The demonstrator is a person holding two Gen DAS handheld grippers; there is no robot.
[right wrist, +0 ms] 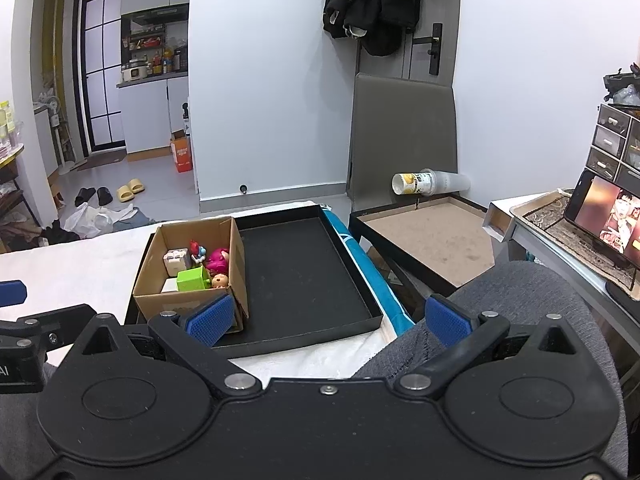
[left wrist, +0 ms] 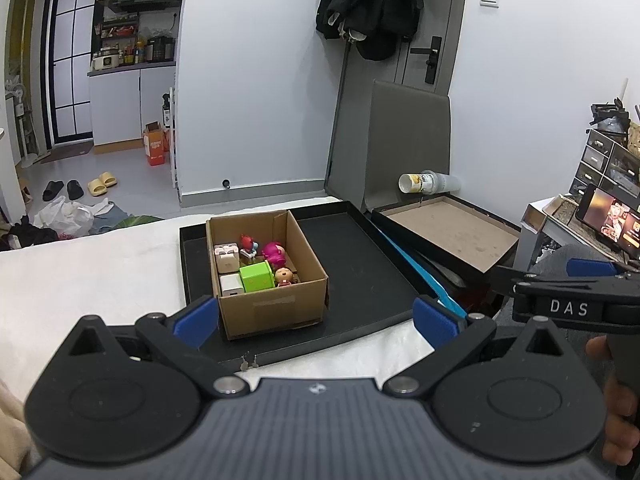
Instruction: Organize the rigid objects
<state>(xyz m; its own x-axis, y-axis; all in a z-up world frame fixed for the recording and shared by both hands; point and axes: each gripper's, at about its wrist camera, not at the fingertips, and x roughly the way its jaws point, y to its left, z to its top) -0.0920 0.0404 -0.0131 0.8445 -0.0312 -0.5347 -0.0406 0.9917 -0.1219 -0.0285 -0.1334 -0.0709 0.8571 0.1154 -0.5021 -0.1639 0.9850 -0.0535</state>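
brown cardboard box sits centre frame on the left part of a black tray, flaps open. inside: a green cube, a pink toy, a small doll head, a red-and-blue figure and white blocks, packed close. left gripper at lower frame, blue pads wide apart, empty. right gripper likewise spread and empty, above a grey knee. upper right: a tipped cup stack beside a brown-lined tray.
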